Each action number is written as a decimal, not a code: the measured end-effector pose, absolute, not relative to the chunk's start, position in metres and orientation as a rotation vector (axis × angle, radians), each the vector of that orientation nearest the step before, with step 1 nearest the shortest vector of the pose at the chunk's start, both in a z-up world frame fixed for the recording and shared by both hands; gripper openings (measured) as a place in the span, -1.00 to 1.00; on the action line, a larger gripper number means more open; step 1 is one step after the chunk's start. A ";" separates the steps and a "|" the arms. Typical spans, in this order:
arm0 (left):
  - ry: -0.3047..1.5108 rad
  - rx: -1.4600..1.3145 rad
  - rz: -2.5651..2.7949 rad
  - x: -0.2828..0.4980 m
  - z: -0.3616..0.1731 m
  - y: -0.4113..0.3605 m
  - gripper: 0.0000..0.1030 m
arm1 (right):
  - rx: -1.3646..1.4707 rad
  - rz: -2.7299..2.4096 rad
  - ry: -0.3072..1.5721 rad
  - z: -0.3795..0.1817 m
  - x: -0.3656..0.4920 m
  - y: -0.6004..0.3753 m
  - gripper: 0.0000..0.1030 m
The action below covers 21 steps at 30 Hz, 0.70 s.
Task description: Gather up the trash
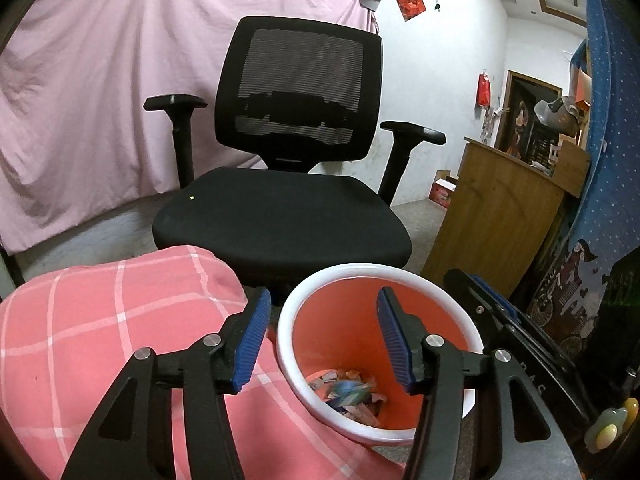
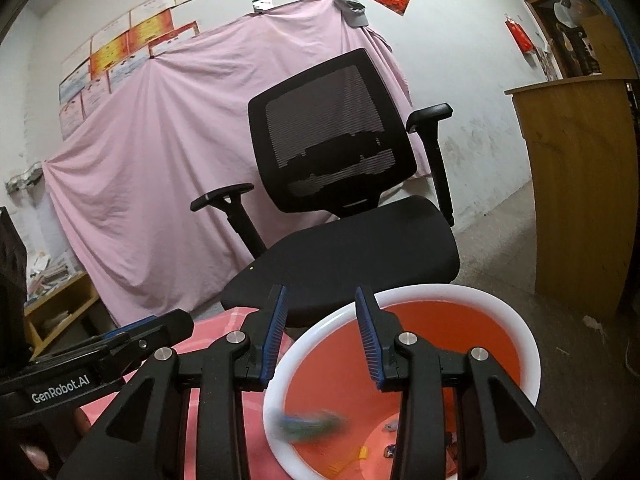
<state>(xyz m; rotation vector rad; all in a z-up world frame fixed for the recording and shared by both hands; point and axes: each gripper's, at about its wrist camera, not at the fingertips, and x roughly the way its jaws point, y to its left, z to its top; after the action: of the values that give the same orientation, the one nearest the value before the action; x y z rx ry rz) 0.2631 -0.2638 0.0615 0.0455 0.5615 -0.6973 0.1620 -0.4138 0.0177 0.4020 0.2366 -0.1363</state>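
Note:
An orange trash bin with a white rim (image 1: 288,360) stands on the floor, beside a pink checked cloth (image 1: 100,320). Several scraps of trash (image 1: 346,394) lie at its bottom. My left gripper (image 1: 320,340) is open and empty above the bin's left rim. In the right wrist view the bin's rim (image 2: 516,332) fills the lower right. My right gripper (image 2: 322,334) is open over the bin's near left rim. A blurred blue-green piece of trash (image 2: 310,426) is in the air inside the bin, below the right gripper.
A black mesh office chair (image 1: 288,208) stands right behind the bin. A wooden cabinet (image 1: 496,216) is at the right. A pink sheet (image 1: 100,100) hangs on the back wall. The right gripper's body (image 1: 512,328) shows right of the bin.

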 end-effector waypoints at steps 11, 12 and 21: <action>0.544 0.040 -0.645 0.265 0.059 -0.250 -0.03 | 0.395 -0.140 0.235 0.017 0.162 -0.413 -0.14; 0.542 0.038 -0.640 0.266 0.059 -0.247 -0.03 | 0.394 -0.139 0.235 0.017 0.162 -0.413 -0.13; 0.505 0.005 -0.550 0.263 0.059 -0.214 0.26 | 0.377 -0.111 0.228 0.021 0.163 -0.401 0.61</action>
<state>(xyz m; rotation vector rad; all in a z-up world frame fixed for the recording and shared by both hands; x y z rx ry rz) 0.2632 -0.2139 0.0591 0.0050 0.5054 -0.5498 0.1634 -0.4015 0.0206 0.3767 0.2283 -0.1113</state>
